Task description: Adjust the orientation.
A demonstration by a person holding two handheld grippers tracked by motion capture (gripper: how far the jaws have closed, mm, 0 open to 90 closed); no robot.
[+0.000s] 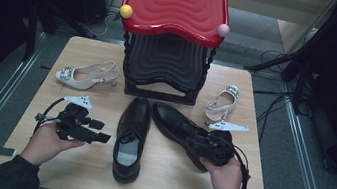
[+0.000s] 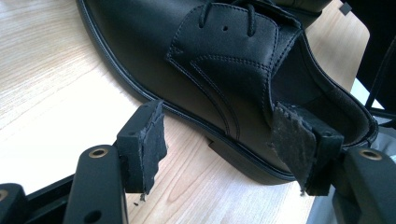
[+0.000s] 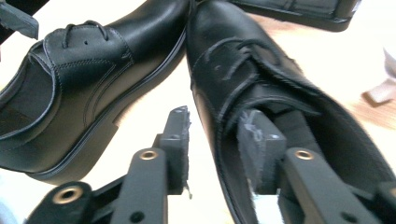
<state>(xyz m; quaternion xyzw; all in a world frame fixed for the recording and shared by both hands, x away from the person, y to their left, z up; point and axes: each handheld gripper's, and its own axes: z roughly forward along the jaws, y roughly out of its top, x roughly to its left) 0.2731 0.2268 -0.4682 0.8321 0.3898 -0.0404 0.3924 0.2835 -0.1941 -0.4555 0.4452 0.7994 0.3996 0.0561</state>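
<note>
The right gripper [image 3: 212, 140] is set astride the side wall of the right-hand black leather lace-up shoe [image 1: 179, 126]: in the right gripper view one pad is seen inside the shoe's opening and the other outside, at the lower middle of the frame. The jaws stand at a middling width, and a gap shows between the outer pad and the leather, so the wall is bracketed rather than pinched. This straddle is judged to be the preparation for a grasp by the collar, the firmest edge for lifting a shoe.

The left gripper [image 1: 100, 132] is held at the lower left of the high view, its jaws wide apart and empty. In the left gripper view they are aimed at the heel end of the left-hand black leather lace-up shoe [image 2: 224, 74], which lies on its sole, apparently for the same collar grasp.

Both shoes lie mid-frame on the light wooden table [image 1: 168, 185], toes towards the black tiered rack with a red wavy top [image 1: 177, 5], probably their destination. A beige slingback heel [image 1: 86, 74] lies at left, a pale strappy sandal [image 1: 220, 105] at right.
</note>
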